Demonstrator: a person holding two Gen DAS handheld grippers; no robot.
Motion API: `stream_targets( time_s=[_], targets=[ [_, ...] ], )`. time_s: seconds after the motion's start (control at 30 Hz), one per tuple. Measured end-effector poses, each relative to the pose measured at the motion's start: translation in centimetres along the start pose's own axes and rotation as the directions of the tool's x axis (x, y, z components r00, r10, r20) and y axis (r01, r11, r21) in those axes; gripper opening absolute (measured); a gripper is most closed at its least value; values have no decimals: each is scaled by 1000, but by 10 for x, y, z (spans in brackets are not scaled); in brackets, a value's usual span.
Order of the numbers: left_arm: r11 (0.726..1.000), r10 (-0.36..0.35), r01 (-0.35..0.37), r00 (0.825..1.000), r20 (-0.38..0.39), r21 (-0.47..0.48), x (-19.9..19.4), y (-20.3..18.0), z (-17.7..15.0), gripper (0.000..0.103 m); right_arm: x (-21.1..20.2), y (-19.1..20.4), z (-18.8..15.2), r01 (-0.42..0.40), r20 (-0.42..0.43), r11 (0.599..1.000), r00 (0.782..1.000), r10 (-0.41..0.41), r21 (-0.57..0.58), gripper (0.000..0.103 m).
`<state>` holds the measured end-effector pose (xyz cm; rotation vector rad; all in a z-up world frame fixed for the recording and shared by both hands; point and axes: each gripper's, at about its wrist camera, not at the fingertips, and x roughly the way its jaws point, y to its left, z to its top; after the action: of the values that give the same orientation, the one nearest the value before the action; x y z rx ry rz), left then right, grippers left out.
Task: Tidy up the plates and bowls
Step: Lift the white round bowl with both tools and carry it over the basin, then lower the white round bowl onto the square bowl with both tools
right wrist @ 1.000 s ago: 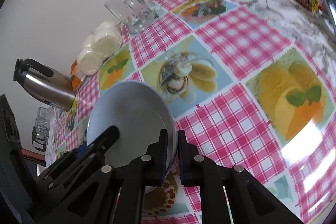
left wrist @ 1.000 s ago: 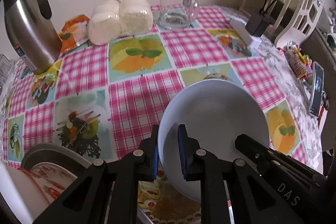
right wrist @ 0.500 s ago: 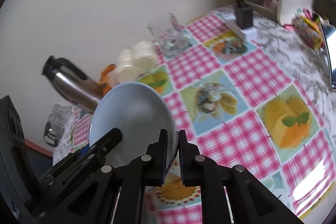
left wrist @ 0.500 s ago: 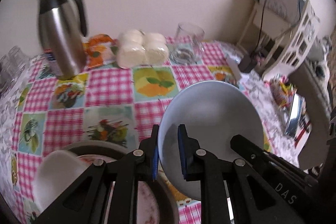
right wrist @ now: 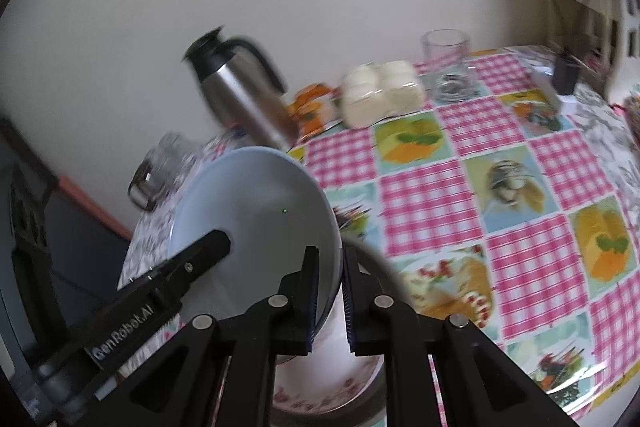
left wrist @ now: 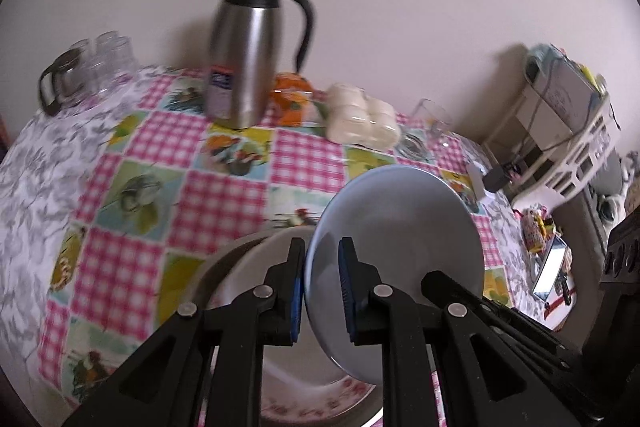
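Observation:
Both grippers hold one pale blue bowl by opposite sides of its rim, lifted above the table. My left gripper is shut on the bowl's left rim. My right gripper is shut on its right rim; the bowl fills the left of the right wrist view. Below the bowl is a white bowl resting on a plate with a pink floral rim, itself on a dark plate. The other gripper's finger crosses each view.
On the checked tablecloth at the back stand a steel thermos jug, an orange packet, a pack of white buns, a glass mug and glasses. A charger and phone lie right.
Both grippers have carried the blue bowl up and to the left, from over the bare tablecloth to above the stacked white bowl and plates.

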<state>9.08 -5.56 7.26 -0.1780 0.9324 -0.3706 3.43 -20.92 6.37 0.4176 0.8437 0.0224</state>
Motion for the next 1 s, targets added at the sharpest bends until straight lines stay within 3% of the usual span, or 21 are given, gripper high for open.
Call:
stream_targets(
  time_s=[0.23,0.47,0.7,0.87,1.0],
  targets=[
    [998,9,-12,999,-48,-68,6,33,-14,17,20,30,-16,41,-52,994,998,-47,-98,14],
    [995,34,-41,996,-78,-88,19,39,-17,17,37,34,-19,86,-87,987,991,-98,-133,16],
    [994,57,-63,997,-61,-91,19,40,-15,17,40,34,-18,79,-86,986,992,-92,-147,17],
    [994,80,-82,996,-37,-74,14,37,-14,17,30,34,-14,93,-36,983,994,-100,-159,36],
    [993,91,-92,996,-20,-74,7,38,-14,17,21,34,-12,87,-18,983,996,-91,-161,36]
  ],
)
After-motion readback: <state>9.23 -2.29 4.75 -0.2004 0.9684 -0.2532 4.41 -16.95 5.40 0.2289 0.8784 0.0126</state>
